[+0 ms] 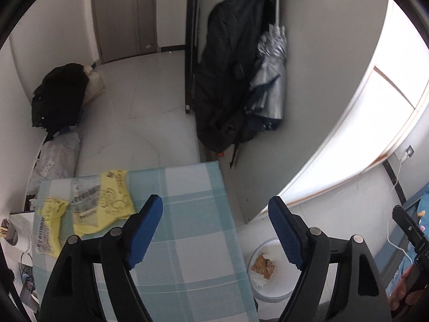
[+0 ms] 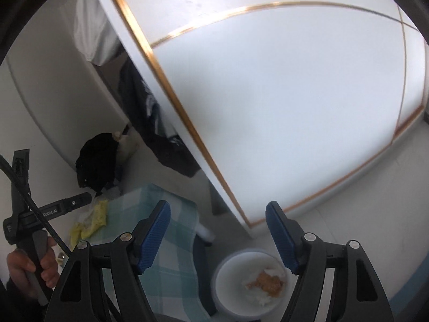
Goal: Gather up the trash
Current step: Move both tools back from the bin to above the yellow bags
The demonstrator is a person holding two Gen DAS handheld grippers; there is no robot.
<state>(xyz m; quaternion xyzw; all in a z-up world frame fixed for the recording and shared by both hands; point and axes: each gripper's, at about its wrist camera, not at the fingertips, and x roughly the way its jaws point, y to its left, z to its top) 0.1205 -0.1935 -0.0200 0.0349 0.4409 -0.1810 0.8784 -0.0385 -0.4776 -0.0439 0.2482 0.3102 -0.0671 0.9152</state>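
Note:
A round white bin (image 1: 270, 292) stands on the floor beside the table, holding a crumpled orange-brown wrapper (image 1: 263, 265) and white tissue. The same bin (image 2: 228, 289) and wrapper (image 2: 268, 283) appear low in the right wrist view. Two yellow printed bags (image 1: 107, 201) lie flat at the far left of the blue-and-white checked table (image 1: 187, 228). My left gripper (image 1: 215, 228) hangs open above the table's right edge, nothing between its blue pads. High over the bin, my right gripper (image 2: 218, 230) is open and empty too. The yellow bags (image 2: 92, 218) show small at the left there.
A tall white wardrobe (image 2: 281, 94) with gold trim rises right behind the bin. A black bag and a silver umbrella (image 1: 270, 80) hang on its side. Dark clothes (image 1: 57, 94) are piled by the left wall. A hand (image 2: 29, 268) grips the other tool's handle.

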